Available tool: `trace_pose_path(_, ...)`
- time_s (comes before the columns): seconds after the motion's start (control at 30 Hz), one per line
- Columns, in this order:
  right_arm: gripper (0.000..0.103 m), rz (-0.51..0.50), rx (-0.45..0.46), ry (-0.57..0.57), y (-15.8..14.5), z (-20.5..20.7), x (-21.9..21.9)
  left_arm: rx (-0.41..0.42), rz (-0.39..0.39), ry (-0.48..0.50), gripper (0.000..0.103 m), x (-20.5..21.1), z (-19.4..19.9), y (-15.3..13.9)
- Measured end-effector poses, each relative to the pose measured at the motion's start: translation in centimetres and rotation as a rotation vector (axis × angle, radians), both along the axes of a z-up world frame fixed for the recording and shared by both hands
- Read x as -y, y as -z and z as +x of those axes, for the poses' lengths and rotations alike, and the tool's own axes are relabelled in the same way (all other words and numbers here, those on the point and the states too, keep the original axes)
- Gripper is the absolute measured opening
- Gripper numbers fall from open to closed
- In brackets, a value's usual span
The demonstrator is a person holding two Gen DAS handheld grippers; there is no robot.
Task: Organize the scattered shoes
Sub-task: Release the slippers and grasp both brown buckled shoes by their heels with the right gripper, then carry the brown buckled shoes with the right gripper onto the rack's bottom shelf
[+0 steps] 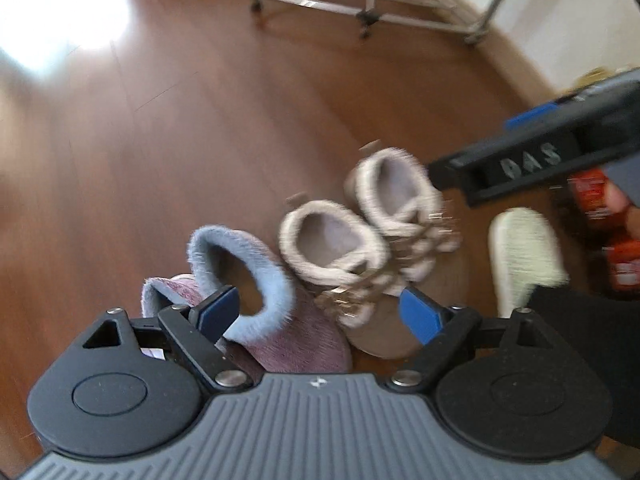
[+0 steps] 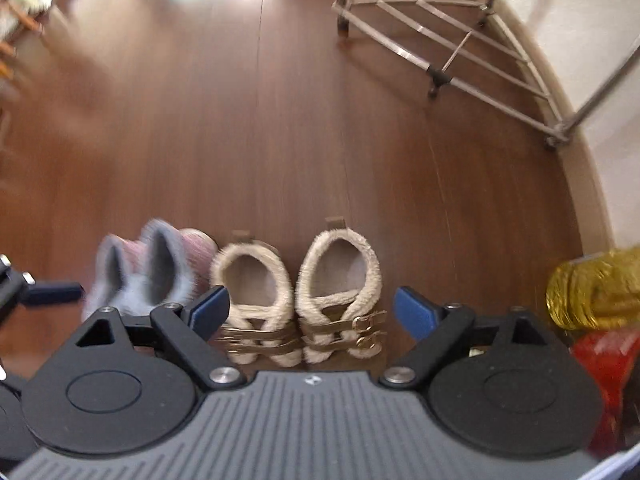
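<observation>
Inspection of my two sets of jaws, both pointing steeply down at the wooden floor [image 2: 280,140].

Right gripper [image 2: 312,312]: jaws stand wide apart, nothing between the pads. Directly ahead of them, framed by the gap, sits a pair of cream fleece-lined slippers with brown buckled straps [image 2: 298,300], side by side and touching, openings facing away from me.

Left gripper [image 1: 316,312]: jaws likewise apart and empty. Ahead of my left jaw stands a pair of pink ankle slippers with grey-blue fur cuffs [image 1: 256,292], just beside the fleece pair. A white slipper [image 1: 524,252] lies alone beyond my right jaw, apart from the others; I judge it the one still out of line. Its mate is not in view.

Surroundings: a metal rack base on castors [image 2: 460,56] stands well ahead by the wall; red and yellow packages [image 2: 596,300] sit off to the right.

Handling assessment: all of this footwear looks light and soft. The uppers will give under the pads, so a squeeze across the body risks folding it. The fur cuffs are fluffy and likely to slip. I judge the best hold to be at the heel rim or side wall down near the sole, where the material is stiffest. The buckles are best avoided.
</observation>
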State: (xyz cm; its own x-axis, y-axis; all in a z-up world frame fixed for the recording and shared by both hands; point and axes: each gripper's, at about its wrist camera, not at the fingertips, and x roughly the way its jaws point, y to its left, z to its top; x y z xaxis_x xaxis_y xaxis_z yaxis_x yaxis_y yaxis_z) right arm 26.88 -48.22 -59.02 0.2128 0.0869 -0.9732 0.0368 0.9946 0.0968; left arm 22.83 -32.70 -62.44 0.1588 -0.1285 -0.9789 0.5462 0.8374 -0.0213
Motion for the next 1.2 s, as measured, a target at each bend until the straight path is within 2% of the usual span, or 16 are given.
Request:
trace_pose_path(0.07,0.084,-0.005,-0.008,0.002,3.5,0.1,-0.1,0.005,-0.002,0.020,0.088,-0.4,0.2,1.9)
trace_pose_path(0.13,0.077,0.007,-0.014,0.000,6.0,0.3,-0.6,0.008,-0.001,0.062,0.088,-0.6,0.0,3.2)
trace_pose_path(0.2,0.077,0.023,-0.006,-0.017,7.9,0.6,-1.7,0.013,0.005,0.117,0.088,-0.8,-0.3,4.2)
trace_pose_path(0.3,0.075,-0.007,-0.007,-0.067,11.4,1.1,-4.3,0.018,0.012,0.165,0.088,-1.2,-0.7,5.2)
trace_pose_path(0.37,0.067,-0.031,-0.030,-0.073,13.8,1.7,-5.5,0.014,0.011,0.166,0.088,-1.5,-0.8,5.5)
trace_pose_path(0.43,0.043,-0.069,-0.055,-0.106,15.0,1.7,-6.3,0.002,0.005,0.158,0.088,-1.7,-0.7,5.9)
trace_pose_path(0.47,0.039,-0.092,-0.069,-0.128,15.8,1.5,-6.8,-0.005,0.002,0.153,0.088,-1.8,-0.7,6.0)
trace_pose_path(0.5,0.025,-0.116,-0.083,-0.150,16.5,1.4,-7.3,-0.012,-0.001,0.151,0.088,-1.8,-0.7,6.1)
trace_pose_path(0.53,0.023,-0.127,-0.090,-0.163,17.0,1.3,-7.6,-0.016,-0.002,0.152,0.088,-1.8,-0.7,6.2)
trace_pose_path(0.63,0.021,-0.124,-0.076,-0.212,17.3,1.0,-8.0,-0.028,-0.001,0.161,0.088,-1.3,-0.4,6.1)
trace_pose_path(0.7,0.019,-0.078,-0.076,-0.229,17.5,1.3,-7.3,-0.034,-0.004,0.165,0.088,-0.8,0.0,5.8)
trace_pose_path(0.73,0.015,-0.050,-0.084,-0.219,17.5,1.6,-6.7,-0.034,-0.011,0.163,0.088,-0.5,0.4,5.6)
trace_pose_path(0.8,0.013,0.001,-0.080,-0.165,16.9,2.2,-5.1,-0.031,-0.023,0.158,0.088,0.0,1.0,5.2)
trace_pose_path(0.97,0.013,-0.008,0.059,0.005,13.0,3.2,0.1,0.005,-0.050,0.175,0.088,2.8,3.3,4.6)
trace_pose_path(1.1,0.013,-0.079,0.216,0.109,9.9,5.1,5.0,0.041,-0.072,0.213,0.088,6.3,5.2,4.6)
trace_pose_path(1.2,0.013,-0.123,0.293,0.149,8.2,7.4,8.2,0.065,-0.104,0.223,0.088,9.1,6.8,4.5)
